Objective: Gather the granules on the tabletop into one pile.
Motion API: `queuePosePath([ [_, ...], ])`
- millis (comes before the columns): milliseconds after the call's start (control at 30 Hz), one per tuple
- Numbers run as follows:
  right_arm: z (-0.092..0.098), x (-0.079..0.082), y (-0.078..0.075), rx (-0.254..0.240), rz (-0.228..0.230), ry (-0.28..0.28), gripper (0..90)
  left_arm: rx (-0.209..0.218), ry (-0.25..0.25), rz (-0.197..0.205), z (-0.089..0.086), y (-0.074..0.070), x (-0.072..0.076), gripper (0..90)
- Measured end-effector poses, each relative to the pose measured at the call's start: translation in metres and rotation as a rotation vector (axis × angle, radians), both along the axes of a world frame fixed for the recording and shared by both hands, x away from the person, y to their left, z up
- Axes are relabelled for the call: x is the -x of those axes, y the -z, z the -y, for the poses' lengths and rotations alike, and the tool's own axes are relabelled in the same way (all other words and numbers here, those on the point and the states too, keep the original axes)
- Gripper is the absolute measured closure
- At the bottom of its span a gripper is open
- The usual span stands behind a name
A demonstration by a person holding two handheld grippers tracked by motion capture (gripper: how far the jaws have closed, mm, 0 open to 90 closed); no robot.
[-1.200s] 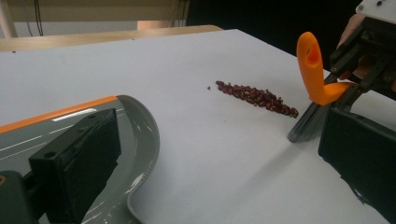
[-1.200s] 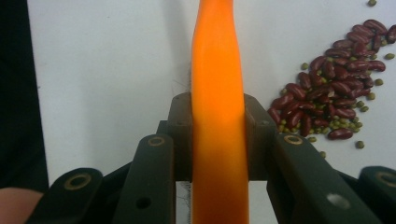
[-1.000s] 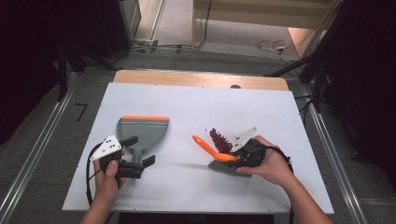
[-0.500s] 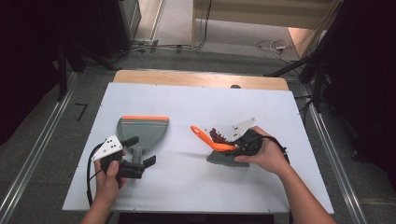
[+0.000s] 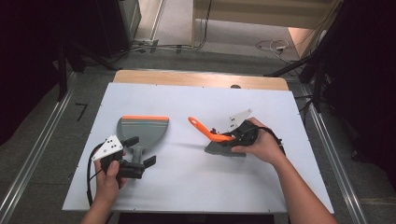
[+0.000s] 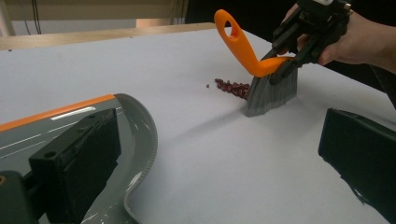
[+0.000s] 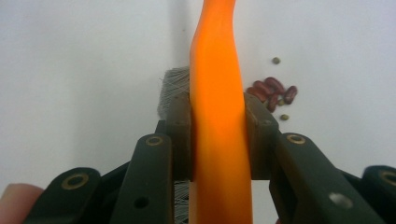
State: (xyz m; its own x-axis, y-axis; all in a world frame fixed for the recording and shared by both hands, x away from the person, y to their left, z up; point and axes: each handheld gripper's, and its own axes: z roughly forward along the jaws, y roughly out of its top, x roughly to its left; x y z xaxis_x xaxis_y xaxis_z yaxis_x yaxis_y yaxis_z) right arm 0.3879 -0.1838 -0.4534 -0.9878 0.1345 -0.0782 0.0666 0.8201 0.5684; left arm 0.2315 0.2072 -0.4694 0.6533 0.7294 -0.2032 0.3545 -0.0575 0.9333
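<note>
I've got the right gripper [image 7: 217, 140] clamped on the orange-handled grey-bristled hand brush [image 6: 268, 77] beside the red beans [image 6: 231, 87] to sweep them on the white worktop [image 5: 187, 182], left gripper [image 5: 135, 156] jaws apart around the grey orange-edged dustpan [image 5: 142, 128].

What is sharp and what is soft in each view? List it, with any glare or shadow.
High view: even light on the white table, dark surroundings, a faint shadow beside the brush. Left gripper view: brush and beans crisp, its own near jaws soft, a bright glare streak on the dustpan. Right gripper view: the close orange handle blurred, beans slightly soft.
</note>
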Motion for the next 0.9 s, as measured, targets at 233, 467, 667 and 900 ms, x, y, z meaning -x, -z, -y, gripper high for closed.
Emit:
queuePosePath([
  [233, -0.004, -0.012, 0.001, -0.010, -0.015, -0.011, 67.1, 0.000, 0.000, -0.001, 0.000, 0.000, 0.000, 0.0],
  [467, -0.008, -0.021, 0.002, -0.022, -0.014, -0.006, 67.0, -0.002, 0.001, -0.001, 0.000, 0.000, 0.000, 0.0],
  [667, -0.009, -0.027, 0.002, -0.031, -0.019, 0.001, 67.0, -0.002, 0.001, -0.002, 0.000, 0.000, -0.001, 0.0],
  [900, -0.012, -0.034, 0.002, -0.033, -0.006, 0.003, 67.0, -0.002, 0.002, -0.001, 0.000, 0.001, -0.001, 0.0],
])
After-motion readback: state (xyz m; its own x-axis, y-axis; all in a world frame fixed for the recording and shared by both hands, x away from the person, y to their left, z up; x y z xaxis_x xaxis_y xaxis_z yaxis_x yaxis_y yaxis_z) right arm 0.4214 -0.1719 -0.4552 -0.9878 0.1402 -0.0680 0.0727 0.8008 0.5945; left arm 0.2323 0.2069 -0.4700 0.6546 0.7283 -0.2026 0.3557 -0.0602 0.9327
